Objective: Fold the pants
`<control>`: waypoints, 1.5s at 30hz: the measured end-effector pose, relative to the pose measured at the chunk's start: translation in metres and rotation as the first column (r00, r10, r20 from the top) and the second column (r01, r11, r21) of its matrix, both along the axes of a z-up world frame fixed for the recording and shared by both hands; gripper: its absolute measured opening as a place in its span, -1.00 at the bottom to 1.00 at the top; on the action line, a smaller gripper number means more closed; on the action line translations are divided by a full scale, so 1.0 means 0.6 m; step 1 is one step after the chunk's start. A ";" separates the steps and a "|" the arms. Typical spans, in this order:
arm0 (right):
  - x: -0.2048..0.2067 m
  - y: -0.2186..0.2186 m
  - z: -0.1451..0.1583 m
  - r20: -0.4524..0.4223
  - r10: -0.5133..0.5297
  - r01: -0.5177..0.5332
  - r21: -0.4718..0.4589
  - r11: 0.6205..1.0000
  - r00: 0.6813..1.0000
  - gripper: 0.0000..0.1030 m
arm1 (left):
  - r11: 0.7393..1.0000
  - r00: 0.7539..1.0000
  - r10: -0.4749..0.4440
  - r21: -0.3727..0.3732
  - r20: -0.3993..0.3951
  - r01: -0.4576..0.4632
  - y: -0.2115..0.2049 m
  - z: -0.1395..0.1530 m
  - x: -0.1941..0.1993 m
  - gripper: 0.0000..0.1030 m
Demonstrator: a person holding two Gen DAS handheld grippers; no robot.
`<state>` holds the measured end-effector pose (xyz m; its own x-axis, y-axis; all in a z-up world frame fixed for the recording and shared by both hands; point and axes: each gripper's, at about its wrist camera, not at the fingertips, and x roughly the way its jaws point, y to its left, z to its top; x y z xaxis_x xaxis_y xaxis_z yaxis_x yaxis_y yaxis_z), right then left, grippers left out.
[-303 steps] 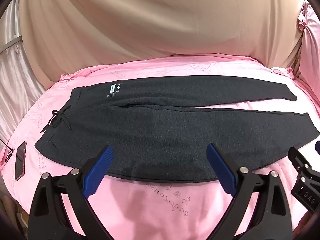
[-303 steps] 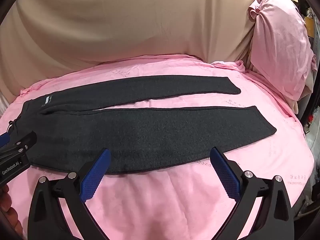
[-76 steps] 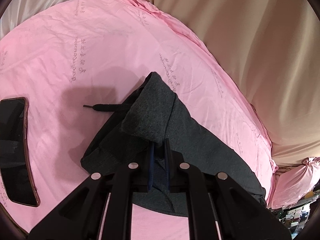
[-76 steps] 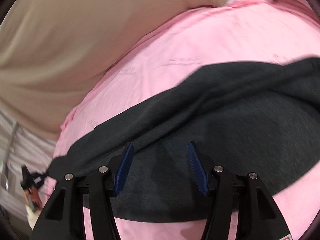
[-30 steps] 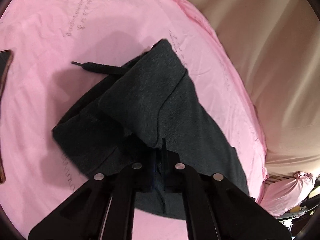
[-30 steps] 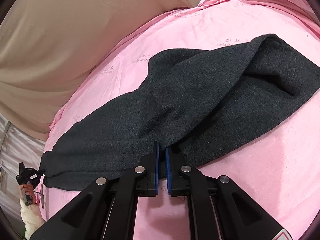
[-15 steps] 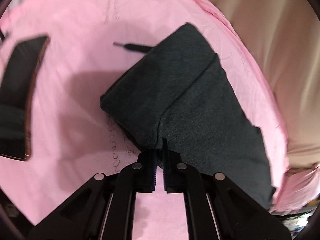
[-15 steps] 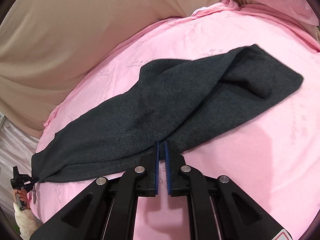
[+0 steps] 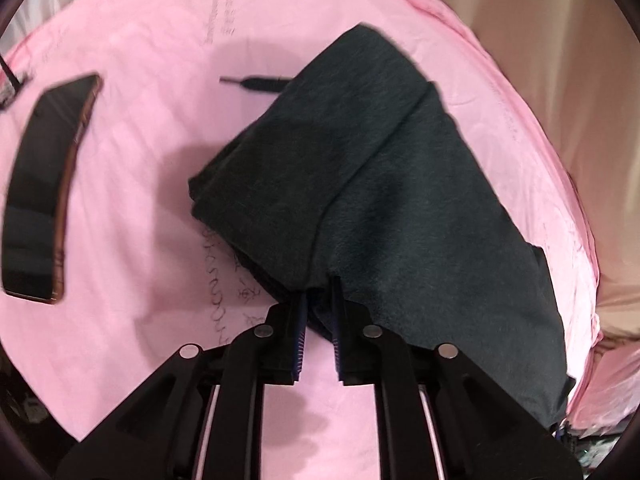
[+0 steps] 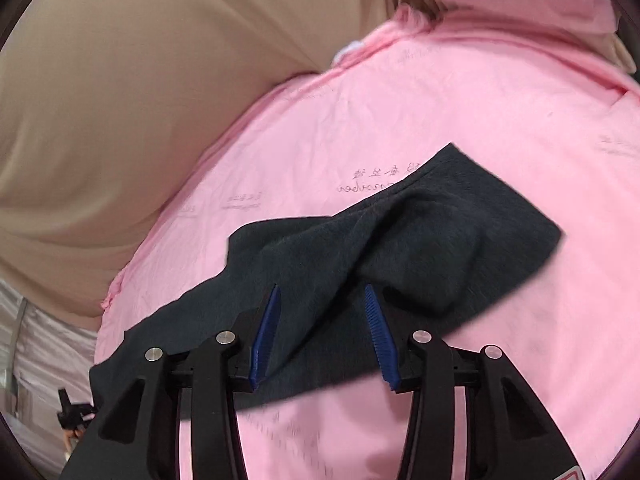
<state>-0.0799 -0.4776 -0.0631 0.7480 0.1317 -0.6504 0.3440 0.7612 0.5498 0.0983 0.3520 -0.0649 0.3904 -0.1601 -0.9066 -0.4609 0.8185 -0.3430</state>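
Left gripper (image 9: 318, 308): tilted steeply down, jaws just easing apart, a narrow gap with a pinch of cloth between the pads.
Pants (image 9: 384, 200): dark, doubled over on the pink sheet (image 9: 140, 200), running toward 1 o'clock.
Phone (image 9: 44, 192): at 9 o'clock.
Right gripper (image 10: 324, 332): angled down, jaws just spreading, parted above the pants (image 10: 400, 248), gripping nothing.

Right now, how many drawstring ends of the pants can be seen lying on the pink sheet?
1. A single drawstring end pokes out past the folded waist of the dark pants onto the pink sheet, in the left wrist view. A second end may be hidden under the fabric.
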 end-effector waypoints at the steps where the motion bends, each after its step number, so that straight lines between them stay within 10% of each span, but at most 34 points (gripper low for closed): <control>1: 0.015 0.000 -0.001 -0.008 0.002 -0.002 -0.010 1.000 1.000 -0.94 | 1.000 1.000 0.000 -0.002 -0.002 0.000 -0.001 0.000 0.002 -0.76; 7: -0.068 0.020 0.170 0.281 0.021 0.008 -0.101 0.995 0.959 -0.95 | 1.000 1.000 -0.002 -0.012 -0.022 0.002 0.009 0.001 -0.003 -0.75; 13: -0.070 -0.020 0.001 -0.068 -0.026 0.020 -0.092 0.996 0.997 -0.95 | 0.998 0.999 -0.034 0.052 -0.039 0.036 -0.016 0.003 0.010 -0.75; 17: -0.080 -0.022 0.008 -0.027 -0.028 0.026 -0.078 0.997 0.999 -0.83 | 0.998 0.998 -0.032 0.058 -0.055 0.035 -0.017 0.003 0.015 -0.75; 22: -0.092 -0.070 0.026 0.023 -0.091 0.091 -0.021 0.996 0.996 0.03 | 0.996 0.997 -0.037 0.075 -0.069 0.042 -0.021 0.004 0.021 -0.75; 25: -0.079 -0.107 0.022 0.060 -0.107 0.102 0.071 0.992 0.992 -0.04 | 0.996 0.997 -0.035 0.084 -0.072 0.041 -0.030 0.005 0.029 -0.75; 26: -0.067 -0.110 0.023 0.056 -0.086 0.081 0.073 0.994 0.995 -0.25 | 0.995 0.997 -0.034 0.086 -0.073 0.040 -0.035 0.003 0.031 -0.75; 27: -0.056 -0.107 0.027 0.048 -0.071 0.068 0.055 0.996 0.996 -0.88 | 0.996 0.997 -0.031 0.087 -0.076 0.037 -0.036 0.003 0.032 -0.75; 31: -0.095 -0.075 0.136 0.245 -0.094 0.128 -0.127 0.984 0.965 -0.95 | 0.996 0.997 -0.029 0.088 -0.077 0.036 -0.035 0.007 0.031 -0.75; 36: -0.058 -0.096 0.027 -0.085 -0.116 0.094 -0.228 0.969 0.990 -0.95 | 0.992 0.997 -0.036 0.114 -0.073 0.045 -0.042 0.011 0.031 -0.75; 38: -0.071 -0.095 0.026 -0.077 -0.132 0.112 -0.218 0.970 0.988 -0.89 | 0.992 0.997 -0.036 0.118 -0.074 0.045 -0.045 0.015 0.029 -0.75; 41: -0.095 -0.087 0.072 -0.022 -0.205 0.188 -0.314 0.931 0.979 -0.18 | 0.992 0.997 -0.038 0.119 -0.073 0.046 -0.049 0.017 0.028 -0.75; 45: -0.100 -0.091 0.106 -0.009 -0.221 0.206 -0.326 0.922 0.975 -0.16 | 0.993 0.997 -0.041 0.108 -0.058 0.047 -0.049 0.017 0.023 -0.75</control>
